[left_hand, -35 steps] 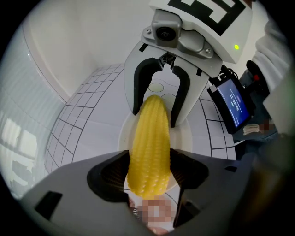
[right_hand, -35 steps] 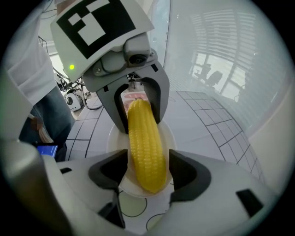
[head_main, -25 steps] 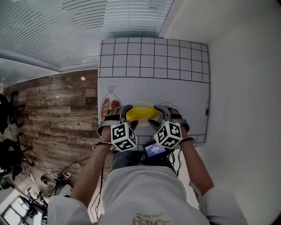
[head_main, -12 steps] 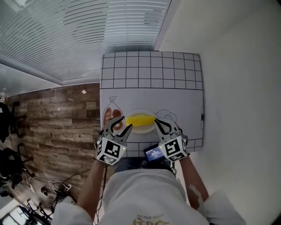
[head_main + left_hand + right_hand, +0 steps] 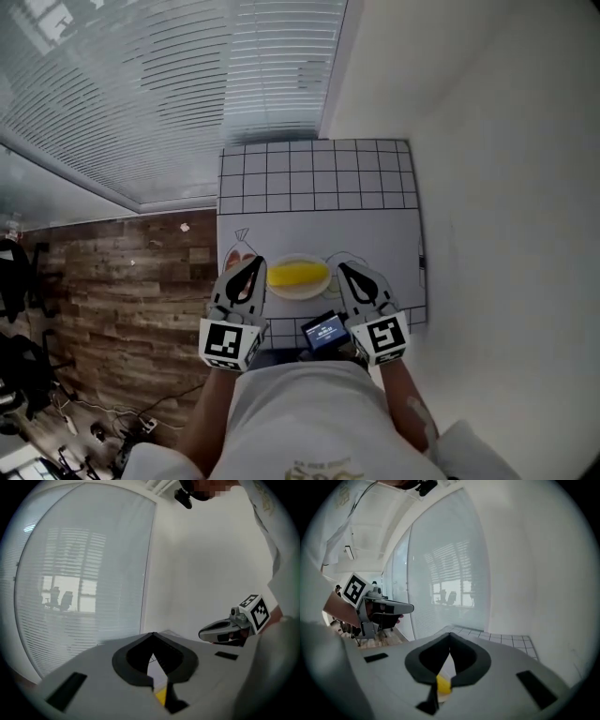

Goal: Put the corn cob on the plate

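Yellow corn cob (image 5: pixel 298 275) lies on the pale round plate (image 5: pixel 298 294), lengthwise left to right, near the near edge of the white tabletop (image 5: pixel 319 225). Left gripper (image 5: pixel 255 264) and right gripper (image 5: pixel 343 268) hang on either side of the plate, well above it. Both have jaws pressed together with nothing between them; each gripper view shows only a bit of yellow far below, through the gap behind the jaws.

The task looks done. Risks:
- The cob is round, so a knock to the plate could roll it off.
- The plate sits close to the near edge, so a careless pass by either gripper could push it over.

A small blue-screen device (image 5: pixel 324 330) sits at that near edge. The far half of the tabletop has a black grid (image 5: pixel 314 178). Wood-plank floor (image 5: pixel 122 272) on the left, slatted blinds (image 5: pixel 187 84) beyond, plain white wall (image 5: pixel 497 187) on the right.
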Demonstrator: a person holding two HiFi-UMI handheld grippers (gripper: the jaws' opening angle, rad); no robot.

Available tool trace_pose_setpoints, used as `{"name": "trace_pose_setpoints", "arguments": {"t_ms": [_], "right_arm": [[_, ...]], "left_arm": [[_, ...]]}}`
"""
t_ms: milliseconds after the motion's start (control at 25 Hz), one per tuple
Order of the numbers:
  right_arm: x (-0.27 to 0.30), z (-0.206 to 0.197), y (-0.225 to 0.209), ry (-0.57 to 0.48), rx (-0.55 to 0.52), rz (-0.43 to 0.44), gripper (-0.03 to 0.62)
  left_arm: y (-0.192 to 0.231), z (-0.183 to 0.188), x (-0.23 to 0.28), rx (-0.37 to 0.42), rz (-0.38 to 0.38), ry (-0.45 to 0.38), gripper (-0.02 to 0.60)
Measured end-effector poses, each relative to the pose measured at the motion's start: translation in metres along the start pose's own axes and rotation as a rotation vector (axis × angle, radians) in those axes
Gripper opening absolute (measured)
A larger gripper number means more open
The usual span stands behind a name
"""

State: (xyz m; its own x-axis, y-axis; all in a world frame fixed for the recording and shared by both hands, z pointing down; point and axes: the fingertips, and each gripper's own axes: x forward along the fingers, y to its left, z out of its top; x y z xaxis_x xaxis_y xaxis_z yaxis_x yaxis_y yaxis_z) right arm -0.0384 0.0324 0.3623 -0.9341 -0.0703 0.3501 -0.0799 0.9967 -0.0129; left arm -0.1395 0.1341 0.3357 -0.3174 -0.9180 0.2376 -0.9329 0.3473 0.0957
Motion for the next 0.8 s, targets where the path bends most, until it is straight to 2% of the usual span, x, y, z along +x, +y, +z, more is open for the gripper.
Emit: {"name": "trace_pose_setpoints", "arguments": {"t_ms": [160, 280, 440, 640, 800], "right_arm": [[-0.013, 0.027, -0.004, -0.072, 0.025, -0.028, 0.006], [-0.019, 0.042, -0.009, -0.110, 0.041, -0.060, 0.006], [-0.019, 0.049, -0.016, -0.131, 0.047, -0.086, 0.006], [-0.021, 0.052, -0.022, -0.144, 0.049, -0.091, 0.006], [-0.022, 0.055, -0.021, -0.148, 0.032, -0.084, 0.006]], "left_arm": [[-0.005, 0.028, -0.008, 0.075, 0.017, -0.053, 0.008], [-0.006, 0.039, -0.011, 0.076, 0.038, -0.083, 0.008], [-0.006, 0.038, -0.010, 0.079, 0.052, -0.084, 0.008], [-0.004, 0.036, -0.012, 0.048, 0.065, -0.094, 0.008], [-0.011, 0.047, -0.012, 0.114, 0.060, -0.106, 0.008]]}}
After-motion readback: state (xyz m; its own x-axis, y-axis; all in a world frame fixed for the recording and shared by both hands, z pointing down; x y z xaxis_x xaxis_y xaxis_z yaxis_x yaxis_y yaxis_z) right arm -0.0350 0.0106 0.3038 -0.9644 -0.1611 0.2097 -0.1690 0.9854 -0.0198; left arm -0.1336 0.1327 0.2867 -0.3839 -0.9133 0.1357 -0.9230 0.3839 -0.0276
